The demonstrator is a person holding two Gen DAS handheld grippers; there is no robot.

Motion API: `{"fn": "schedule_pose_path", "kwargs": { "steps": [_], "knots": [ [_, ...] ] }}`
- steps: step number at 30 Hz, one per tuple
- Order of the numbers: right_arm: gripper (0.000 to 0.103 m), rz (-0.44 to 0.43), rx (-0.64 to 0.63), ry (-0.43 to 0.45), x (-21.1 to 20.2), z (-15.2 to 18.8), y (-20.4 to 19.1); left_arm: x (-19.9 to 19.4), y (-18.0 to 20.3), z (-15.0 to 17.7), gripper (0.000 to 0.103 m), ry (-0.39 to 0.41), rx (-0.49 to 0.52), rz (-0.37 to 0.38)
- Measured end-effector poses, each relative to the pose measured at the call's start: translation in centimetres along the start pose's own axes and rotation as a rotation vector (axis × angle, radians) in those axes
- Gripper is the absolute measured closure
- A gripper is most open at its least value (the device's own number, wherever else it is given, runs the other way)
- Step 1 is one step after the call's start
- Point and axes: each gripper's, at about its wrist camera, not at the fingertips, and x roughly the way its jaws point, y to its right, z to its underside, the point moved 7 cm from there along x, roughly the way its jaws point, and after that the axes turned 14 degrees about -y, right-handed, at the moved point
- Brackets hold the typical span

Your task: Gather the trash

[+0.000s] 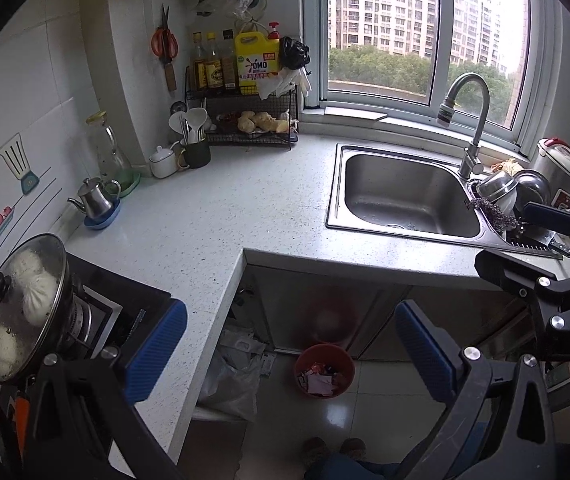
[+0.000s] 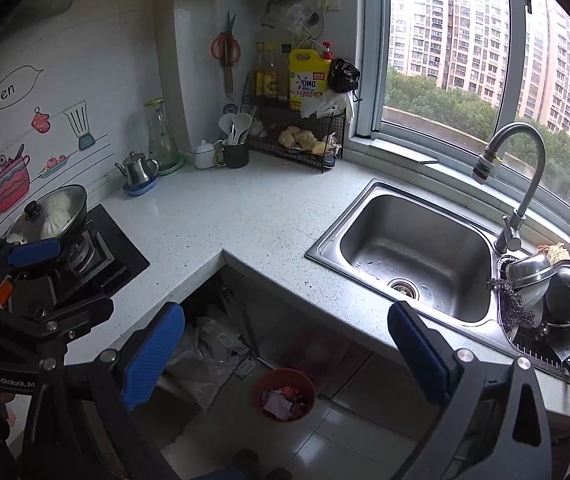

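Two grippers, the left gripper (image 1: 291, 354) and the right gripper (image 2: 285, 354), hover with jaws apart and empty at the bottom of each frame, apparently poised to start; below them, lower centre, a red trash bin (image 2: 283, 394) holding scraps sits on the floor beneath the speckled countertop (image 1: 221, 208).

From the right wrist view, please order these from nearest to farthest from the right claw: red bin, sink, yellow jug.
1. Red bin: on the floor under the counter, just beyond the open right claw.
2. Sink: farther, to the right, set in the counter.
3. Yellow jug: farthest, on the wire rack in the back corner by the window.
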Motion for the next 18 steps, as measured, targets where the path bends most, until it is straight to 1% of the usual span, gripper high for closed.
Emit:
{"fn": "schedule_pose_path", "kwargs": {
  "steps": [4, 14, 18],
  "knots": [
    [0.001, -0.002, -0.003, -0.004, -0.15, 0.13, -0.2, -0.05, -0.15, 0.26, 0.0, -0.004, -0.01, 0.012],
    [0.001, -0.007, 0.003, -0.018, -0.13, 0.32, 0.03, 0.07, 0.13, 0.47, 0.0, -0.014, -0.003, 0.011],
    [0.001, -0.015, 0.008, -0.019, -0.15, 0.38, 0.08, 0.14, 0.22, 0.6, 0.0, -0.023, -0.007, 0.026]
  ]
}}
